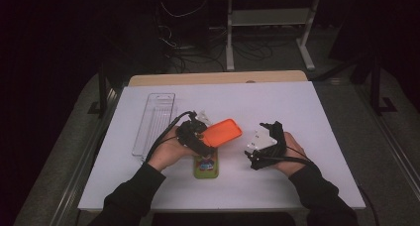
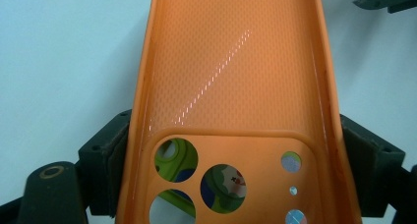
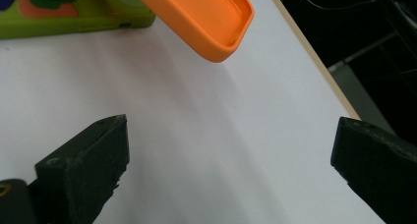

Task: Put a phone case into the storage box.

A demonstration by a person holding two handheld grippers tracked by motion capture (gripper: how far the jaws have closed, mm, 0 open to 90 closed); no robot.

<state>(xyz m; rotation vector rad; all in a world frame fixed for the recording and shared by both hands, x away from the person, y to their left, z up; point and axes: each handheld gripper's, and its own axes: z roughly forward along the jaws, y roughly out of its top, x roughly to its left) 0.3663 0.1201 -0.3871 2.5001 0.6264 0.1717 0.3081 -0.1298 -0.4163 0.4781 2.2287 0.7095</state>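
White tabletop (image 1: 297, 117) fills the scene, with dark floor and cables behind it. On it, the left hand-held gripper (image 1: 198, 137) pinches an orange phone case (image 1: 222, 132) by its two long edges at the camera-cutout end, holding it tilted above the surface. Beneath that end lies a green phone case (image 1: 206, 165) with a cartoon print. The right hand-held gripper (image 1: 262, 144) sits just beside them, jaws spread wide and holding nothing. A clear plastic tray (image 1: 154, 122) rests near the left edge.
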